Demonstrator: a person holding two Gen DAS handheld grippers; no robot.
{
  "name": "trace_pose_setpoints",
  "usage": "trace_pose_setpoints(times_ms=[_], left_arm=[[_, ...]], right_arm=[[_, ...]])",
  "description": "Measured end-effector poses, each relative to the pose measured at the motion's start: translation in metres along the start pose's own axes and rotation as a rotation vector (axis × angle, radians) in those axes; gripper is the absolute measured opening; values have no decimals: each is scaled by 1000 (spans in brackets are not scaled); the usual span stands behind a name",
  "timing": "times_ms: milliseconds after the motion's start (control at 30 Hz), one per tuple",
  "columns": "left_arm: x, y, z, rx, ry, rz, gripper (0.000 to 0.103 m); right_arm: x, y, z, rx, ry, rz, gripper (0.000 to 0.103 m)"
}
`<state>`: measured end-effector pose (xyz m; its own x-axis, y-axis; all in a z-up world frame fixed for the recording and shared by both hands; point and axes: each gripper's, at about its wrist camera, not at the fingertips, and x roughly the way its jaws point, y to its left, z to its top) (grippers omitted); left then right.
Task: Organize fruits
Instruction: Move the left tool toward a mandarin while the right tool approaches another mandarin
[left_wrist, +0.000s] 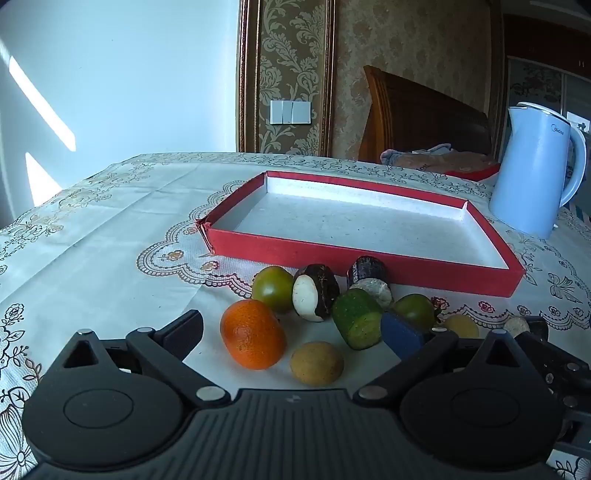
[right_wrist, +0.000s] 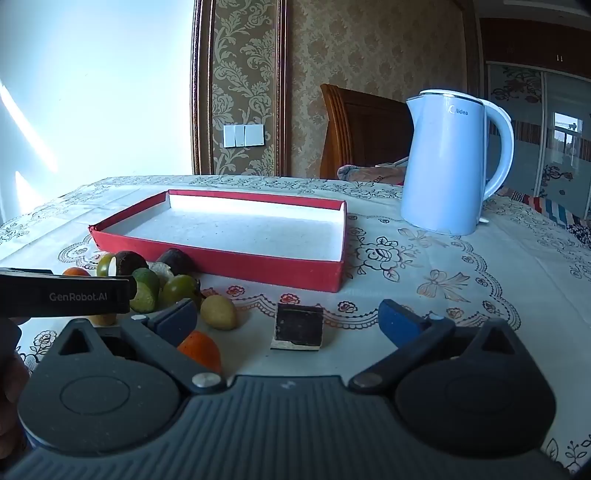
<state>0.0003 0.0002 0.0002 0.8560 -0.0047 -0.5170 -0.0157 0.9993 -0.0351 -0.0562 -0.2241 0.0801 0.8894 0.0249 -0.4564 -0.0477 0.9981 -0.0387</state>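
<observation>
A shallow red tray (left_wrist: 369, 254) with a white floor lies empty on the tablecloth; it also shows in the right wrist view (right_wrist: 221, 260). Just in front of it lies a cluster of fruits: an orange (left_wrist: 252, 334), a tan round fruit (left_wrist: 316, 363), a green fruit (left_wrist: 272, 288), dark-skinned cut pieces (left_wrist: 316, 292) and a green cut piece (left_wrist: 357, 324). My left gripper (left_wrist: 291, 334) is open, its fingers either side of the orange and tan fruit. My right gripper (right_wrist: 288, 321) is open around a dark square piece (right_wrist: 297, 326).
A pale blue electric kettle (right_wrist: 447, 162) stands right of the tray. A wooden chair (left_wrist: 417, 118) with cloth on it is behind the table. The left gripper's body (right_wrist: 62, 295) crosses the right wrist view's left side.
</observation>
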Motion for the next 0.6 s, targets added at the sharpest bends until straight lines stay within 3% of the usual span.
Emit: trace_pose_setpoints(times_ms=[333, 600], left_arm=[[-2, 0, -2, 12, -20, 4, 103], [-11, 5, -4, -3, -43, -19, 103]], right_arm=[[1, 0, -2, -14, -8, -6, 103], [-5, -1, -2, -23, -1, 49, 103]])
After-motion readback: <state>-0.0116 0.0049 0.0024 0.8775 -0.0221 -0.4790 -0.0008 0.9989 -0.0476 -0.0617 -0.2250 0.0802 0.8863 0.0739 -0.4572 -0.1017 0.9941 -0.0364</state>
